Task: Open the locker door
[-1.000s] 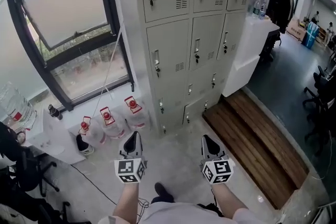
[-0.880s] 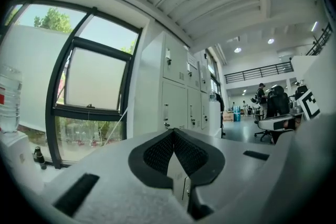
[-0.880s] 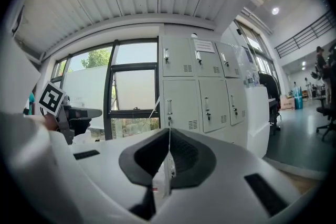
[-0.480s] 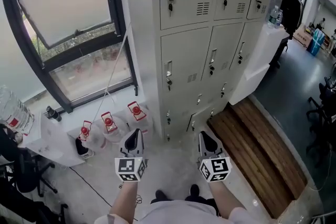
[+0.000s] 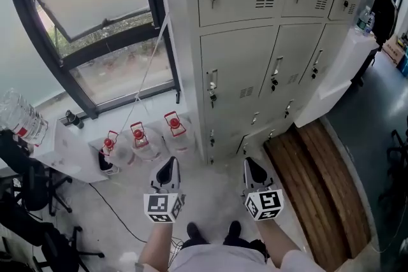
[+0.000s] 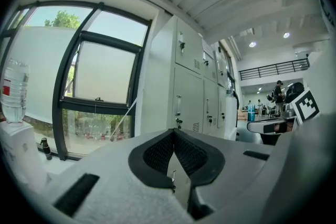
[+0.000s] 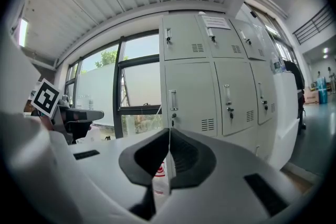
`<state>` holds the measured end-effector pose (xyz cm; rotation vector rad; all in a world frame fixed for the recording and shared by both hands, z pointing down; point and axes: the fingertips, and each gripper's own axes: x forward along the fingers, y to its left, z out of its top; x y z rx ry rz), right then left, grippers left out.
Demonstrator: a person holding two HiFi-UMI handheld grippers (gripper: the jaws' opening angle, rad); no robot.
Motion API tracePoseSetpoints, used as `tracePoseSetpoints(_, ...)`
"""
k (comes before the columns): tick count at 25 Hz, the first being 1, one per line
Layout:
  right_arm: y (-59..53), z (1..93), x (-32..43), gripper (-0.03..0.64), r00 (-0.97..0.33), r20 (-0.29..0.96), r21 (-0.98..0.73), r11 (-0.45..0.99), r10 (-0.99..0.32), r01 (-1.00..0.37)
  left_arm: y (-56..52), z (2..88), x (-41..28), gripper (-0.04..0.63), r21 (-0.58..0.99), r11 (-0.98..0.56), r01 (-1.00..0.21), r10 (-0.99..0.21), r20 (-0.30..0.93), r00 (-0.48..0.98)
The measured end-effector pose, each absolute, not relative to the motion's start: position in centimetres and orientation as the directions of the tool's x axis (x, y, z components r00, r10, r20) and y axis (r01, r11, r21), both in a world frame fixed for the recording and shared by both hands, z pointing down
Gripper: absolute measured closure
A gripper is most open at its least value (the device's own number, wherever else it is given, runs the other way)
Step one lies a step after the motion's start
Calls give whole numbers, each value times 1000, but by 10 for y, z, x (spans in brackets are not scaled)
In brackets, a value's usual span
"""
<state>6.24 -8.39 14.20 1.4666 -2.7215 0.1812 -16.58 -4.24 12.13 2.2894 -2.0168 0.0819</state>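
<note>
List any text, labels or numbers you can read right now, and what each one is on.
No text here reads clearly.
On the top-row middle door of the grey metal lockers, a white paper notice: printed lines, too small to read.
On the clear plastic water bottle, a red label: blurred, unreadable.
On the cubes of the left gripper and right gripper: black-and-white square patterns, no words.
</note>
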Motion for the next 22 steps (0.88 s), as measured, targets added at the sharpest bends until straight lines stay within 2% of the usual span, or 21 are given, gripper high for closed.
tracePoseSetpoints(4, -114, 162, 67, 603, -576, 87, -92, 569, -813, -817, -73, 138, -157, 594, 14, -121, -993, -988, 100, 121)
tracePoseSetpoints(15, -123, 249, 63, 603, -612, 173, -126, 599, -772, -791, -84, 228, -157, 594, 48, -104, -993, -967, 228, 113)
tracePoseSetpoints(22, -124, 309, 47, 603, -625, 216, -152, 606, -750, -781, -83, 279, -155, 594, 51, -155, -987, -961, 224, 162)
